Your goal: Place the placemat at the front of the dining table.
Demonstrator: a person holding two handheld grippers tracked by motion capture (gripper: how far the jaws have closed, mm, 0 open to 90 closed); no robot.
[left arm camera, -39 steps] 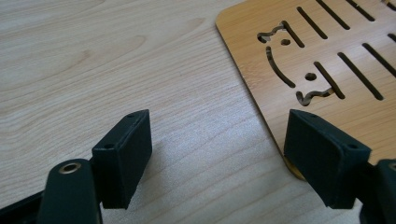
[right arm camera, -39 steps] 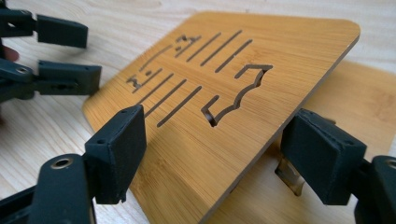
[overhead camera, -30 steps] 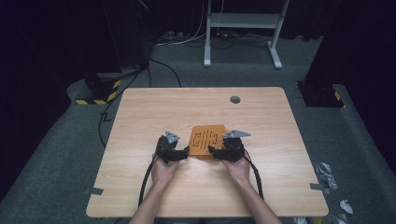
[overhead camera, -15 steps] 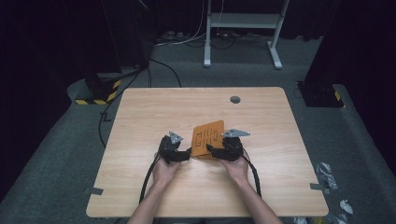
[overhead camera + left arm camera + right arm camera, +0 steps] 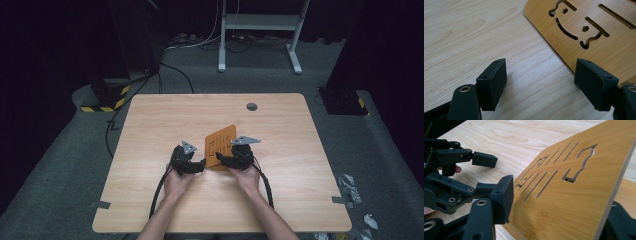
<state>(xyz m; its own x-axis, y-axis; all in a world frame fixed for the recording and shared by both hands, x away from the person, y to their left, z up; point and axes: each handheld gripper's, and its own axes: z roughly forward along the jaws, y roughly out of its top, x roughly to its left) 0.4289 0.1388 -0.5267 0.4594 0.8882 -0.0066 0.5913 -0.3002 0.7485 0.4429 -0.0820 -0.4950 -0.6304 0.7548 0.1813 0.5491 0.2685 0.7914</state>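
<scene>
A thin orange-brown wooden board [image 5: 220, 145] with slots and shapes cut through it stands tilted, one edge raised off the light wooden table [image 5: 300, 190]. My right gripper [image 5: 222, 161] is at its near edge. In the right gripper view the board [image 5: 579, 195] runs slantwise between the jaws of my right gripper [image 5: 561, 212], one pad before its face and the other behind it. These jaws have just been closing, and the pads do not clamp it. My left gripper [image 5: 200, 162] rests just left of the board. Its jaws [image 5: 544, 85] are wide open over bare table, beside the board's corner [image 5: 584, 30]. It also shows as the left gripper [image 5: 484, 173] in the right gripper view.
A round grey grommet [image 5: 251, 106] sits in the tabletop at the back. On the floor behind stand a metal frame [image 5: 260, 30] and a yellow-black striped block [image 5: 105, 100] with cables. Tape tabs [image 5: 100, 204] mark the table's near edges.
The board has tipped up from lying flat to a steep tilt at the right gripper, whose jaws stand narrower. Both hands have barely shifted.
</scene>
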